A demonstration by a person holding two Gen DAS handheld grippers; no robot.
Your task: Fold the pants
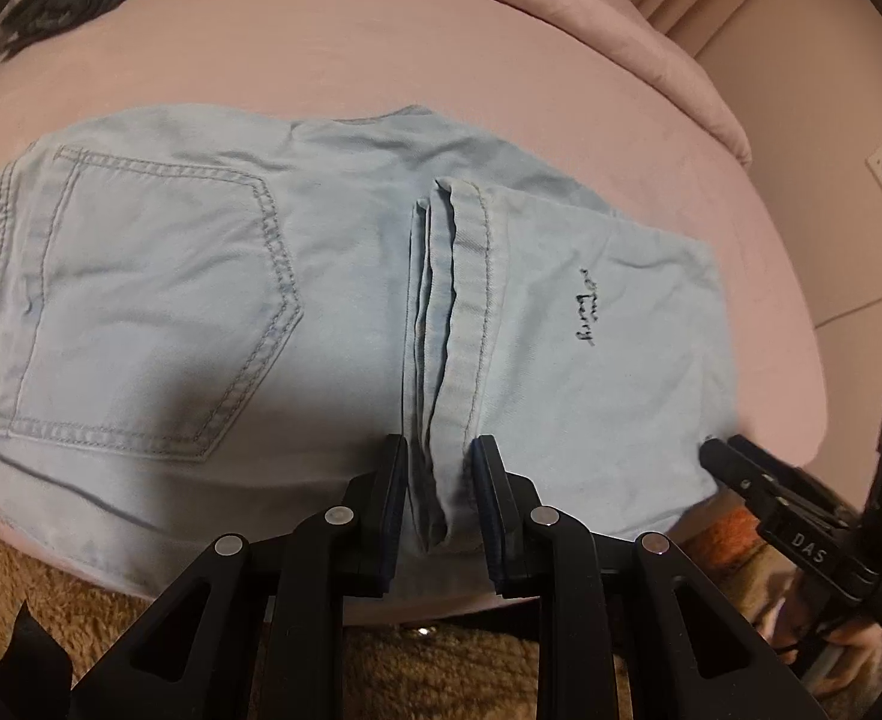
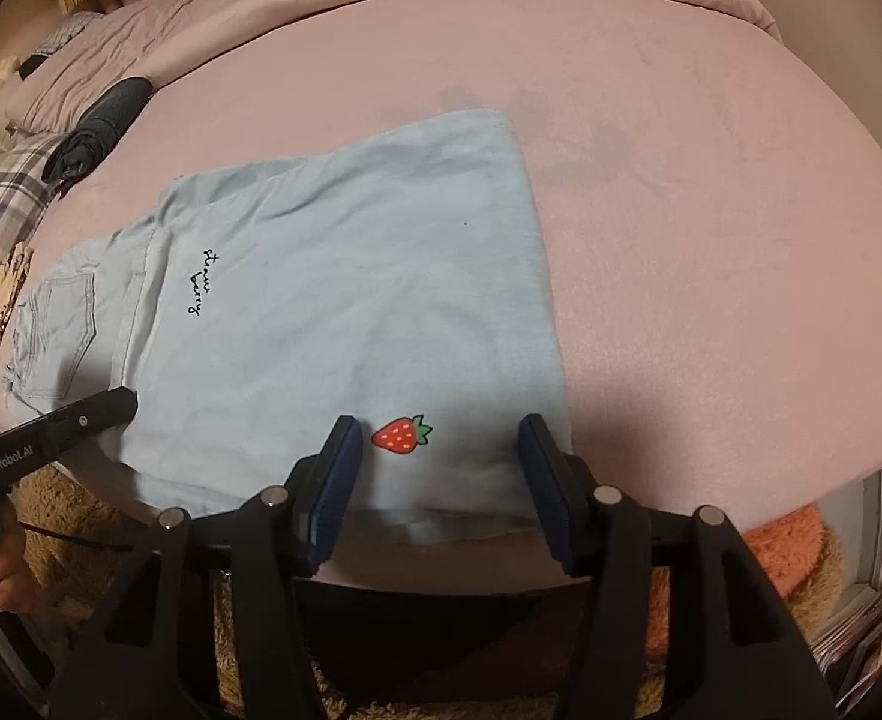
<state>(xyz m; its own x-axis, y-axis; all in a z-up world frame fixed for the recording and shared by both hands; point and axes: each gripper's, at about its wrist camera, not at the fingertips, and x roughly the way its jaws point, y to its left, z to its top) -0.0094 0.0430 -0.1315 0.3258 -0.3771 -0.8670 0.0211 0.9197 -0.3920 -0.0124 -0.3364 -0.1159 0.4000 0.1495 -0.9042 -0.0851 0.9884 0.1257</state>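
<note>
Light blue jeans (image 1: 171,300) lie folded on a pink bed, back pocket (image 1: 153,312) to the left and the legs doubled over on the right. My left gripper (image 1: 438,480) is shut on the stacked leg hems (image 1: 465,300) at the near edge. In the right wrist view the jeans (image 2: 351,300) show black "strawberry" script (image 2: 201,282) and a red strawberry patch (image 2: 402,435). My right gripper (image 2: 441,468) is open and straddles the near edge of the jeans by the patch, its pads clear of the cloth. The left gripper (image 2: 99,411) shows at the left of that view.
The pink bedspread (image 2: 711,210) extends far beyond the jeans. A dark rolled garment (image 2: 102,126) and plaid cloth (image 2: 15,180) lie at the far left. Brown shaggy rug (image 1: 81,600) and an orange fluffy patch (image 2: 789,552) lie below the bed edge. A hand (image 2: 9,576) holds the left gripper.
</note>
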